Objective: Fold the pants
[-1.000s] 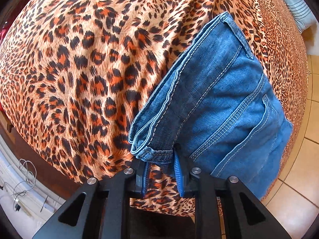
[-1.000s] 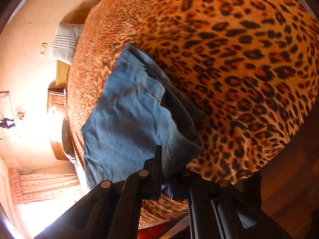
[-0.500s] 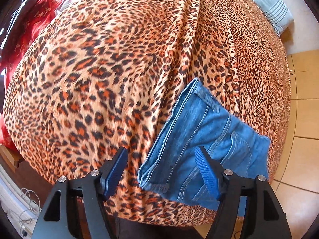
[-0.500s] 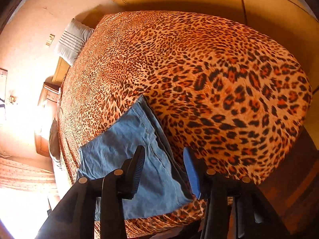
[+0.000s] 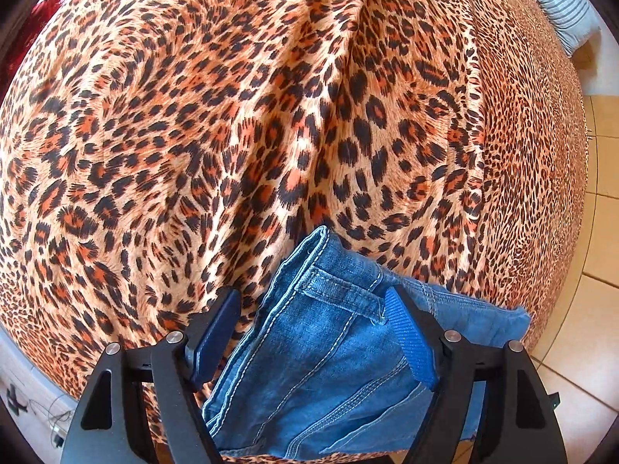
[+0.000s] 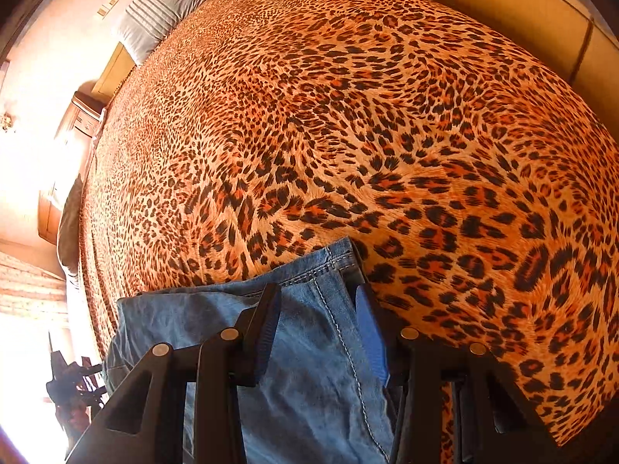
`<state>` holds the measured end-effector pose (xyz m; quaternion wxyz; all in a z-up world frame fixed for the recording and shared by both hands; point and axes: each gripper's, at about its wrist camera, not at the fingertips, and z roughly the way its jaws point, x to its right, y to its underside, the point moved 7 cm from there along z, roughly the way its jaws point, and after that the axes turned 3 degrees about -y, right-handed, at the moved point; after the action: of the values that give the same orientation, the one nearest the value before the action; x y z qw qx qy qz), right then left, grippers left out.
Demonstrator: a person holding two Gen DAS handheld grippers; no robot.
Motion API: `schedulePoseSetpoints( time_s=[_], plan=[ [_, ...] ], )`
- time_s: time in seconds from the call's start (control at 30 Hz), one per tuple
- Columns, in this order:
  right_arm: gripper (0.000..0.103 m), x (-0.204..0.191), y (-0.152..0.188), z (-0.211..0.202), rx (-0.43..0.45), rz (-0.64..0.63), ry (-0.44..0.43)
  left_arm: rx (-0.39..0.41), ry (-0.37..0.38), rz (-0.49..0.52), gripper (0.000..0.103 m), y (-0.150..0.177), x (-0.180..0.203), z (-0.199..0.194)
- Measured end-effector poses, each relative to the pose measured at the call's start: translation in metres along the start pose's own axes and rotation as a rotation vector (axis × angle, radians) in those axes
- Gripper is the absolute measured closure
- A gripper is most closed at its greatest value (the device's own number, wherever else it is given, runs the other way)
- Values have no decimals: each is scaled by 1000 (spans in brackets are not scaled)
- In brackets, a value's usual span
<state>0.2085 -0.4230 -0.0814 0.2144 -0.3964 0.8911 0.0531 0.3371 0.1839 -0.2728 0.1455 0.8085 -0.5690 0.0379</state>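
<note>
Grippers now lower, leopard bedspread (image 5: 271, 116), tiled floor (image 5: 592, 309)

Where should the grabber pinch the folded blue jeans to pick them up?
Probably the thick stitched corner of the jeans, where the layers stack into one firm edge. It lies between the open left gripper fingers, so come in from the near bed edge over the leopard bedspread and close across that edge.

Blue denim pants (image 5: 321, 367) lie folded into a compact stack near the leopard-print bedspread's (image 5: 271, 135) near edge; white stitching shows; flat; paler in the right view (image 6: 309, 348).
</note>
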Motion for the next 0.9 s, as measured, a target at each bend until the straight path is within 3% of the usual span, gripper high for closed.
schedulePoseSetpoints(
  time_s=[0.03,0.1,0.2,0.3,0.4,0.5,0.57,0.63,0.7,0.8,0.9],
  plan=[
    [63,-2,0,5,-10,-19,5,2,-4,-7,29,0,1,4],
    [92,-10,3,12,-33,-129,75,12,-4,-3,48,-4,8,15],
    [93,-18,6,21,-84,-224,143,40,-24,2,57,4,19,16],
    [94,-22,-8,5,-5,-228,129,78,-21,2,60,11,16,4],
    [93,-5,-13,13,-37,-197,163,46,-30,-58,63,7,2,12],
    [92,-4,-13,26,-68,-202,208,34,26,-112,63,5,-5,11],
    [76,-5,-20,21,-37,-176,283,32,24,-98,63,4,-7,9],
    [76,-26,-30,15,31,-209,324,31,39,-83,63,5,-10,3],
    [75,-70,-33,18,42,-277,185,20,77,-79,55,4,-10,-1],
    [55,-158,-13,49,-87,-405,-56,14,96,-77,40,3,-9,-2],
    [55,-234,20,85,-188,-558,-161,-7,104,-50,38,4,-1,4]
  ],
)
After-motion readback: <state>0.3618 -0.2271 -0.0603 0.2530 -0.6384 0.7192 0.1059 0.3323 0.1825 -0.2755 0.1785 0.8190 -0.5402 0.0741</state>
